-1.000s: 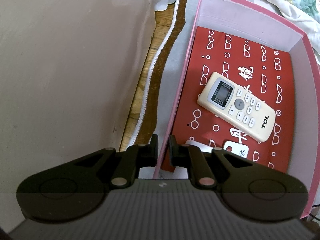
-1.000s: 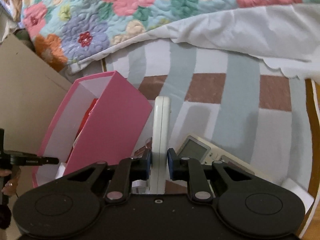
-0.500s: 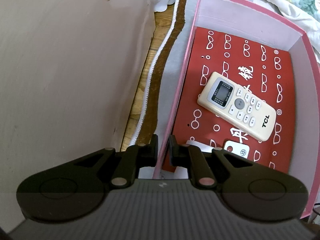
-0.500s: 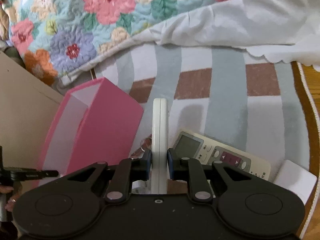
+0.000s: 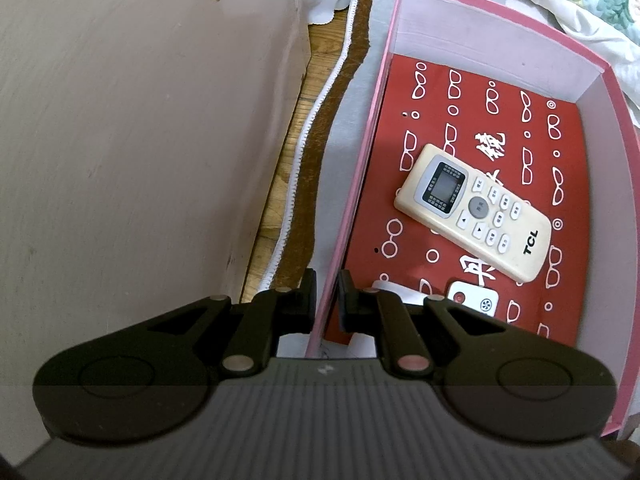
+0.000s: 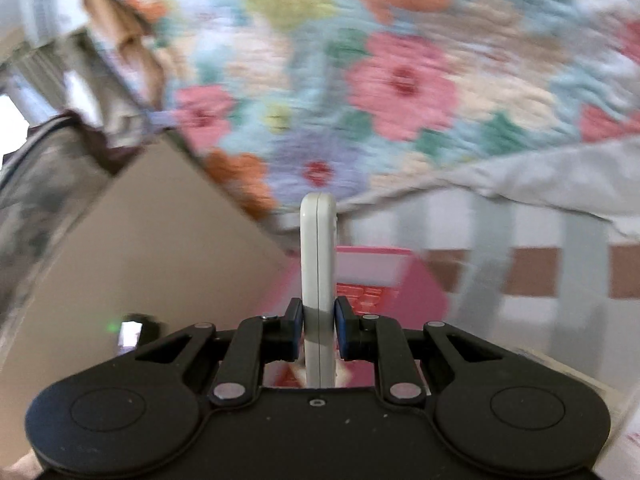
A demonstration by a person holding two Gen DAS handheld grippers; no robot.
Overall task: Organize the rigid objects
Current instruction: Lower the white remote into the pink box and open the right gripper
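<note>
Between the right gripper's [image 6: 317,330] fingers sits a white remote [image 6: 318,264], edge-on and upright, pinched low on its body with both pads pressed against its sides. Its far end rises above the pink box [image 6: 400,280], which lies just beyond and slightly right of the fingers. This view is blurred; a flowered quilt [image 6: 400,80] fills the background, and a beige panel [image 6: 160,240] crowds the left.

Over on the left gripper [image 5: 326,300], the jaws are nearly closed, straddling the box's thin pink side wall [image 5: 352,208]; whether the pads actually touch it, I cannot tell. Inside the box, a cream remote [image 5: 474,212] lies diagonally on a red patterned sheet [image 5: 452,120], with a small white remote [image 5: 472,302] just beside the right finger. Red sheet lies bare toward the far wall.
</note>
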